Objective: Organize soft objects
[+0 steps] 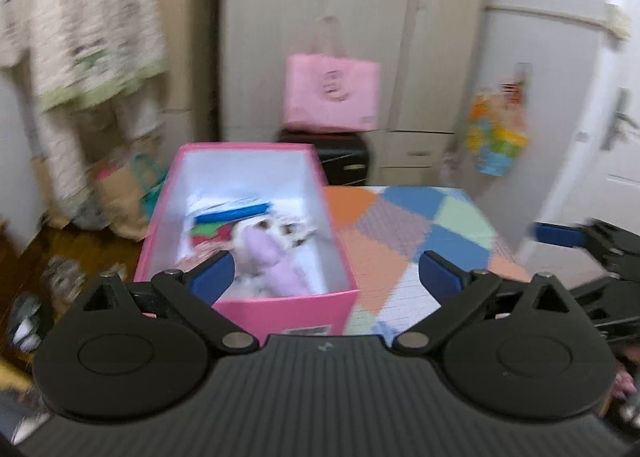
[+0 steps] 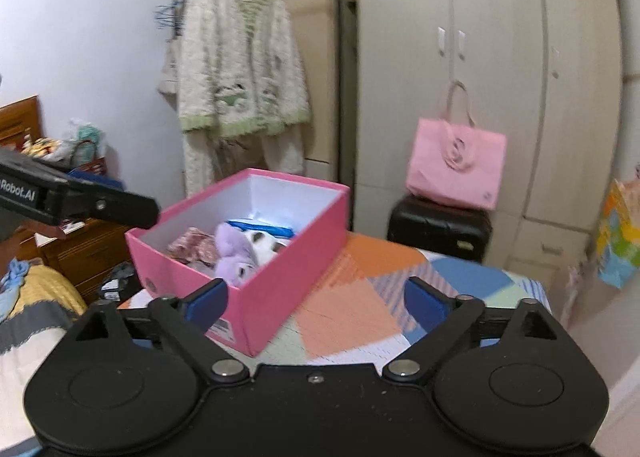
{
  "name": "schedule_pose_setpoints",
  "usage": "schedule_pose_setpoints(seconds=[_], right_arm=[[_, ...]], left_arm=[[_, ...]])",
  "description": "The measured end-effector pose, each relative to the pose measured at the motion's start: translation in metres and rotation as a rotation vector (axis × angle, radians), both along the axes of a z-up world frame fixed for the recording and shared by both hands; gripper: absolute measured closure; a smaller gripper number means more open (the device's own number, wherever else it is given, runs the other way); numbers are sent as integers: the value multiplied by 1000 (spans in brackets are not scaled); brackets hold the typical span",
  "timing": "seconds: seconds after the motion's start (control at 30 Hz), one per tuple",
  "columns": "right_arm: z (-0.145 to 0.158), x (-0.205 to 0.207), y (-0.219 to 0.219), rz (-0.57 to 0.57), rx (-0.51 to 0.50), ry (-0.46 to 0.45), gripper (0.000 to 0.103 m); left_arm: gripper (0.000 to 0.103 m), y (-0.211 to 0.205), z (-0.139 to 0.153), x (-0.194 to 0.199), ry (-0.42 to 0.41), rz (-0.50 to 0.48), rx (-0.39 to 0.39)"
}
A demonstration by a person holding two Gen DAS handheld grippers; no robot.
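A pink box (image 1: 288, 311) with a white inside stands on a patchwork-covered table (image 1: 404, 241). In it lie a purple and white plush toy (image 1: 268, 253), a blue item (image 1: 236, 213) and red and patterned cloth pieces. My left gripper (image 1: 326, 275) is open and empty just above the box's near edge. In the right wrist view the box (image 2: 280, 281) sits left of centre with the plush (image 2: 236, 253) inside. My right gripper (image 2: 316, 299) is open and empty over the table by the box's right corner. The left gripper's body (image 2: 72, 197) shows at the left.
A pink tote bag (image 2: 456, 165) rests on a black suitcase (image 2: 440, 227) by the wardrobe. A fluffy cream cardigan (image 2: 240, 77) hangs on a rail. A colourful bag (image 2: 620, 237) hangs at the right. Clutter and a wooden cabinet (image 2: 88, 253) stand at the left.
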State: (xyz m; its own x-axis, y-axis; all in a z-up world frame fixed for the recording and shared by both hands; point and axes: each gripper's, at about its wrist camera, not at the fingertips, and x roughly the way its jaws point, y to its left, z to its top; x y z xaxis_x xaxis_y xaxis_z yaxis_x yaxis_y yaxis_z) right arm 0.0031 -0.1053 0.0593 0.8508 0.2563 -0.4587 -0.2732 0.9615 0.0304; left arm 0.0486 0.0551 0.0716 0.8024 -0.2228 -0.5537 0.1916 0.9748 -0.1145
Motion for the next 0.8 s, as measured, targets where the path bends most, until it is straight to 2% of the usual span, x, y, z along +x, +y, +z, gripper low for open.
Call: schedule_pose_setpoints(seconds=[0.07, 0.13, 0.2, 0.27, 0.33, 0.47, 0.53, 0.63, 0.73, 0.8], right_arm=[[0, 0, -3, -94, -19, 11, 1], [2, -4, -6, -150, -33, 9, 1], [4, -9, -10, -145, -1, 29, 1], [7, -14, -16, -151, 65, 57, 1], [9, -22, -20, -180, 112, 45, 1], [12, -34, -17, -167, 100, -10, 1], [11, -34, -16, -158, 113, -15, 1], [2, -29, -17, -183, 152, 20, 1], [-4, -31, -11, -228, 101, 13, 1], [-5, -35, -6, -259, 62, -1, 1]], left_arm=[[3, 1, -1, -7, -32, 61, -6], [2, 2, -2, -18, -90, 21, -20], [2, 5, -3, -26, -115, -45, -36], [2, 6, -4, -30, -92, -43, -49], [2, 6, -5, -32, -85, -16, -43], [2, -3, -9, -32, -106, -20, 55], [2, -7, -12, -30, -103, -15, 77], [1, -8, -18, -27, -70, 0, 57], [1, -6, -23, -32, -62, 56, 18], [1, -6, -27, -40, -95, 44, 11]])
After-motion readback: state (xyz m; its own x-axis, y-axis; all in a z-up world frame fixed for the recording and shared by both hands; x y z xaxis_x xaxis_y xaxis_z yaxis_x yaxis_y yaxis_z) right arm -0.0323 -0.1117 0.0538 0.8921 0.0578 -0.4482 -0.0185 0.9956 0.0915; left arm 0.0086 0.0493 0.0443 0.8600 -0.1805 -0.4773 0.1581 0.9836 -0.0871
